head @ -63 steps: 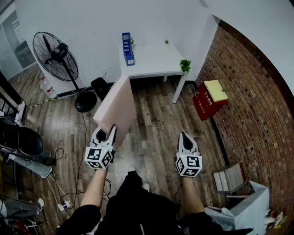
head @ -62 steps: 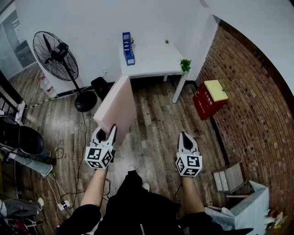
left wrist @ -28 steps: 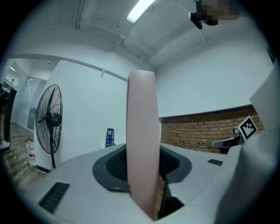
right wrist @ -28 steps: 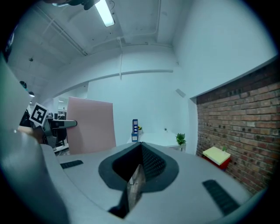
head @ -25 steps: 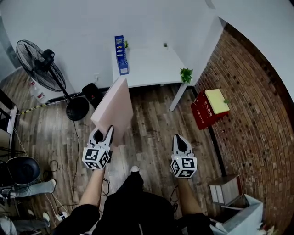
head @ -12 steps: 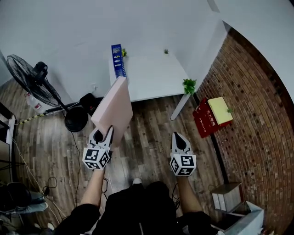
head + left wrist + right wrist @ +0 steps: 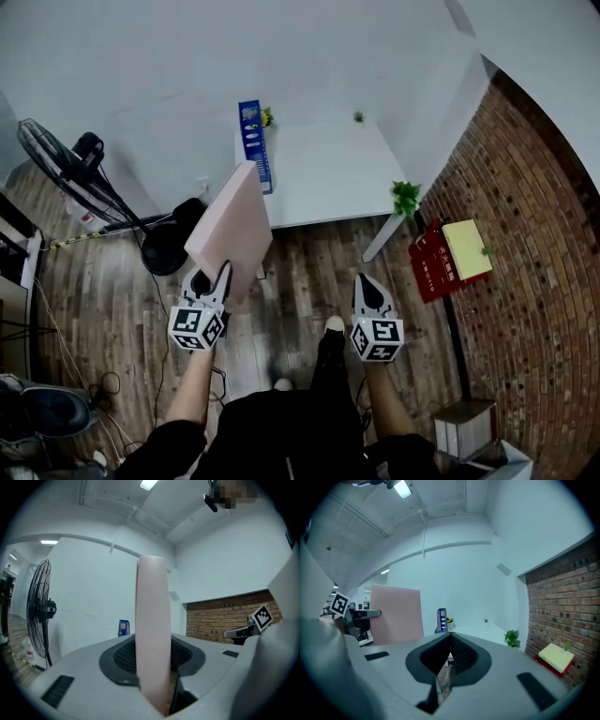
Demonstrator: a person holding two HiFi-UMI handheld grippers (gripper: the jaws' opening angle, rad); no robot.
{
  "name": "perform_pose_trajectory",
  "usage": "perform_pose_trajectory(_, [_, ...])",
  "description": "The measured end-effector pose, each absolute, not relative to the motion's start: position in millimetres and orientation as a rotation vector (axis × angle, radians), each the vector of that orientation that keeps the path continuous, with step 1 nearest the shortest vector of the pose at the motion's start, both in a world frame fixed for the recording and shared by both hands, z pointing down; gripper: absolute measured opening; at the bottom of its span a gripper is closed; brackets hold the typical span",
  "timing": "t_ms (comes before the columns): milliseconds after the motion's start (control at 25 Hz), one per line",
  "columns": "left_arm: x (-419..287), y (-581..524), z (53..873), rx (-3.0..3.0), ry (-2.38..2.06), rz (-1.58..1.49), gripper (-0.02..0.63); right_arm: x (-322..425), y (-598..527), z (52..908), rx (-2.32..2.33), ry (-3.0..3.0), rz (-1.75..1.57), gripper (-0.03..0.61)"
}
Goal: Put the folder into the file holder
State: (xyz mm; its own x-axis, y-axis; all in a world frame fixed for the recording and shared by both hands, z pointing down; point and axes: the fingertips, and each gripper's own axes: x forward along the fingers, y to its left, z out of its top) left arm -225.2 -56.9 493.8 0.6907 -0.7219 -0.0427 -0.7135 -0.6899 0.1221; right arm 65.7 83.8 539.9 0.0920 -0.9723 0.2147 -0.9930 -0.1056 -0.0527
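Closer now than before, we face the white counter (image 7: 328,178), blue file holder (image 7: 253,141) standing at its left edge. Our left tongs (image 7: 214,276), forearm outstretched, clamp the pink folder (image 7: 232,234) by its lower edge, tilted up in the air; right tongs (image 7: 371,281) alongside, closed, empty.

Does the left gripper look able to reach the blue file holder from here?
Probably not yet. The left gripper, shut on the pink folder, hangs over the floor short of the white table, where the file holder stands. Nothing blocks the way; stepping closer should do.
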Motion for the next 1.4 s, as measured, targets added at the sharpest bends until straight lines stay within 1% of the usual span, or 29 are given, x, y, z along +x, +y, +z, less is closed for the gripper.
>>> perform_pose_trajectory(800, [-129.1, -194.2, 469.8, 2.555, -1.688, -0.182, 0.179, 182.2, -160.9, 532.5, 1.795, -2.388, 0.292, 0.008])
perform_pose_trajectory(1000, [-106.2, -222.9, 455.8, 2.517, -1.771, -0.205, 0.179, 206.8, -202.4, 536.0, 1.715, -2.434, 0.295, 0.006])
perform_pose_trajectory(1400, [-92.2, -271.2, 437.6, 2.483, -1.874, -0.249, 0.178, 225.8, -251.0, 537.4, 1.664, -2.489, 0.311, 0.006])
